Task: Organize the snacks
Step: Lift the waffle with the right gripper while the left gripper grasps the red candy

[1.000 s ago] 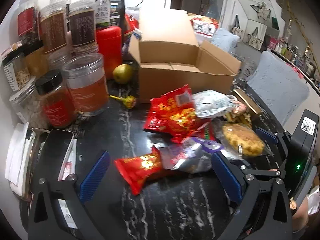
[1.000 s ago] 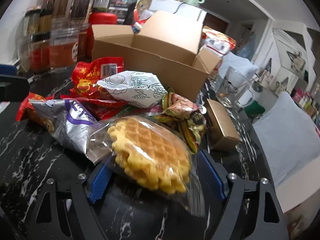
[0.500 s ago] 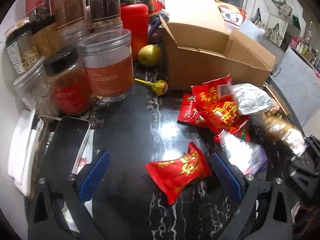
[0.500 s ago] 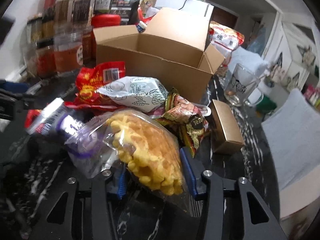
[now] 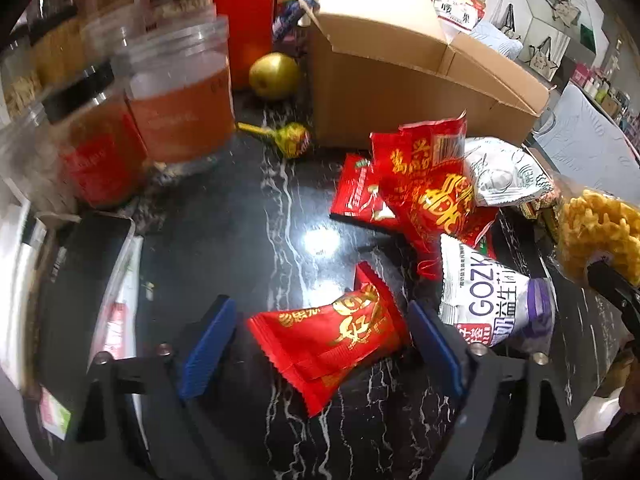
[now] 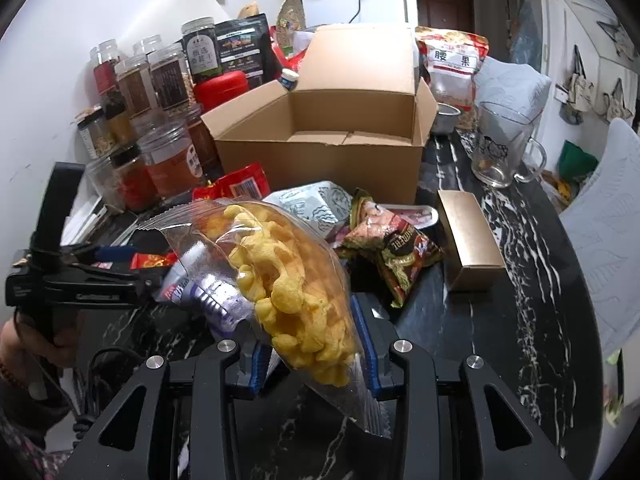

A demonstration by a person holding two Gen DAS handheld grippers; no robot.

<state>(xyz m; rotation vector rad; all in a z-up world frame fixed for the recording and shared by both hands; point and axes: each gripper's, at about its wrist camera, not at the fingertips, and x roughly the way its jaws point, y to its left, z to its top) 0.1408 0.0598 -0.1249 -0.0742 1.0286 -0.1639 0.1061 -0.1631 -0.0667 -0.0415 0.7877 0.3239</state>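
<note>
A small red snack packet [image 5: 332, 336] lies on the black marble table between the blue pads of my left gripper [image 5: 320, 312]. Its jaws are closing; the right pad is at the packet's edge and a gap shows on the left side. My right gripper [image 6: 310, 340] is closing on a clear bag with a yellow waffle [image 6: 280, 264], its pads pressing the bag, which hangs tilted above the table. The same waffle bag [image 5: 600, 232] shows at the right edge of the left wrist view. An open cardboard box [image 6: 320, 156] stands behind the snack pile, empty inside.
Loose packets lie near the box: large red ones [image 5: 428, 184], a white one [image 5: 504, 176], a white-purple one [image 5: 492, 296] and a brown one [image 6: 396, 244]. Jars [image 5: 180, 96], a pear [image 5: 274, 76] and a lollipop [image 5: 292, 140] stand left. A gold box [image 6: 468, 240] and glass mug [image 6: 504, 148] are right.
My left gripper came down around the small red packet and its pads narrowed. My right gripper shut on the waffle bag, lifted it off the table and tilted it.
</note>
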